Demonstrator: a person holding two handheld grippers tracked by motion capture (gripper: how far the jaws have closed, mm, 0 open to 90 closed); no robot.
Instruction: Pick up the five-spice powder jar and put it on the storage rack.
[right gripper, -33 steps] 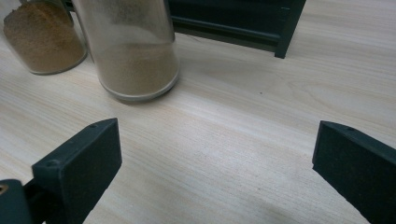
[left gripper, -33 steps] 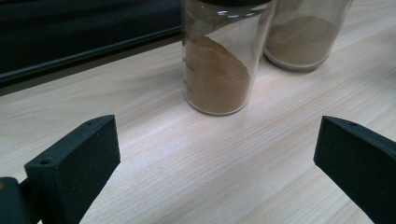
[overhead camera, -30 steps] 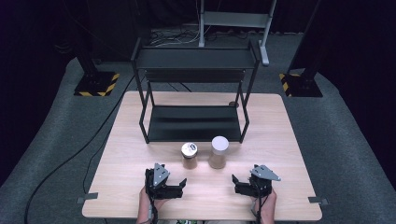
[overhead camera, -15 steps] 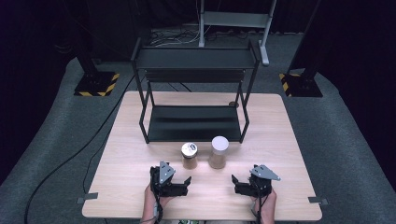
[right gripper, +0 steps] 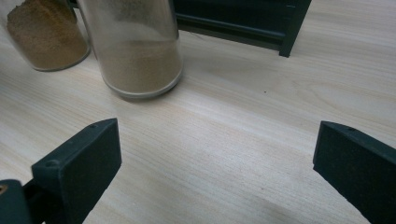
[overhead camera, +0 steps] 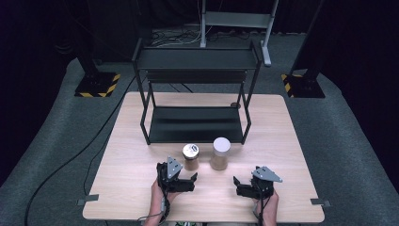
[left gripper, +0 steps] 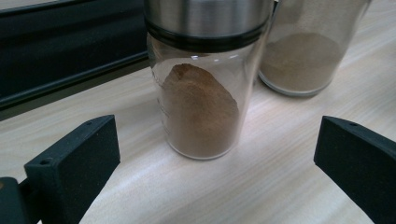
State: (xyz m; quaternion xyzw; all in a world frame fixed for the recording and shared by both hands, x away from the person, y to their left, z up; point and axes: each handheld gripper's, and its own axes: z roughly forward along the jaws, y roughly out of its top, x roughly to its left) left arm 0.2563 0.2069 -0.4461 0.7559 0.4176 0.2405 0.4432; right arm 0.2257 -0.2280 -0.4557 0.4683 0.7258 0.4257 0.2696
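Two glass jars of brown powder stand side by side on the wooden table [overhead camera: 131, 155]. One has a steel lid [overhead camera: 190, 157] [left gripper: 201, 107]; the taller one has a white lid [overhead camera: 220, 153] [right gripper: 140, 51]. My left gripper [overhead camera: 193, 182] [left gripper: 214, 154] is open just in front of the steel-lid jar, which stands between and beyond its jaws without touching them. My right gripper [overhead camera: 236, 186] [right gripper: 215, 149] is open over bare table, to the front right of the white-lid jar. Both are held by hands at the near edge.
A black two-tier metal rack [overhead camera: 195, 125] stands behind the jars, with its front legs [right gripper: 292, 28] close to them. The second jar [left gripper: 303, 51] sits right beside the first. Bare wood lies to the left and right of the grippers.
My left gripper has moved a little to the right and forward, closer to the steel-lid jar. The right gripper and both jars have stayed put.
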